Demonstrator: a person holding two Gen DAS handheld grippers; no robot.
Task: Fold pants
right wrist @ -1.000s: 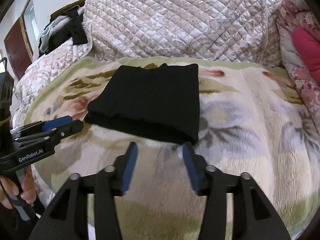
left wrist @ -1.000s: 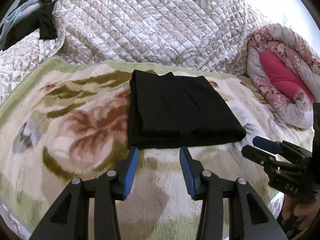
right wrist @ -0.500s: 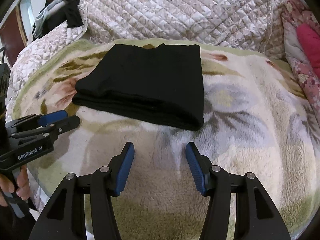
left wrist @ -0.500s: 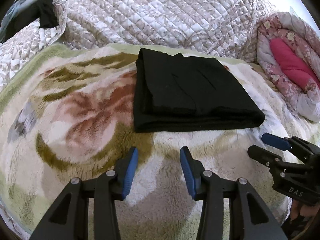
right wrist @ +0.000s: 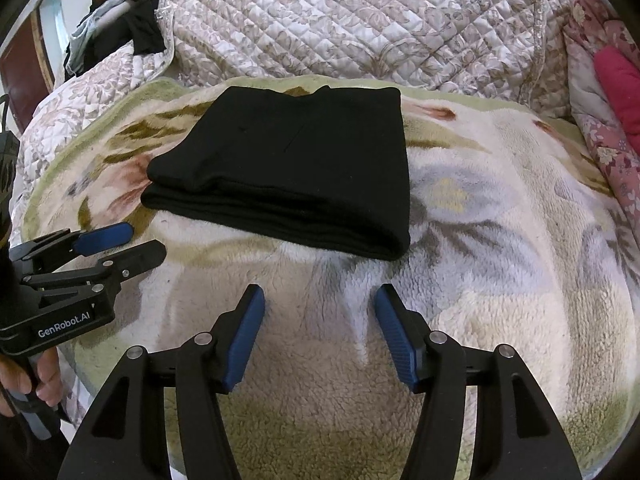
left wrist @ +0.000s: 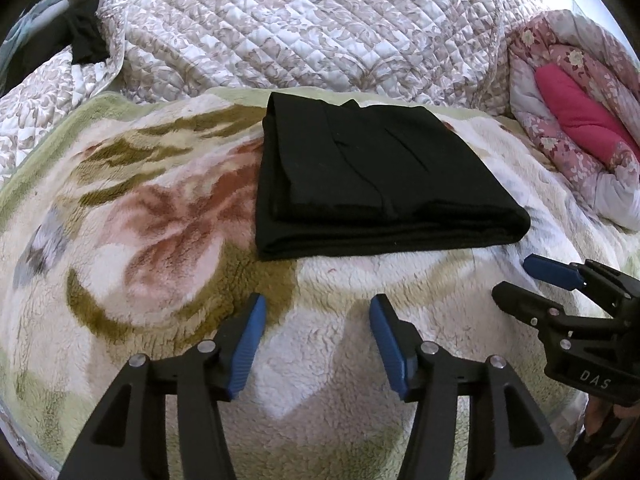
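Black pants (left wrist: 372, 176), folded into a flat stack, lie on the floral blanket (left wrist: 140, 220) just ahead of both claws. Long axis runs left-right. Left gripper (left wrist: 316, 320) and right gripper (right wrist: 320, 312): jaws have just been opening, nothing between them. Left claw faces the stack's left end, right claw its right end.

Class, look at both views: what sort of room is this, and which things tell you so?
Most likely a bedroom. A fluffy floral fleece blanket covers a bed-like surface, a quilted beige patterned bedspread is heaped behind it, and a rolled pink floral duvet sits beside folded black pants.
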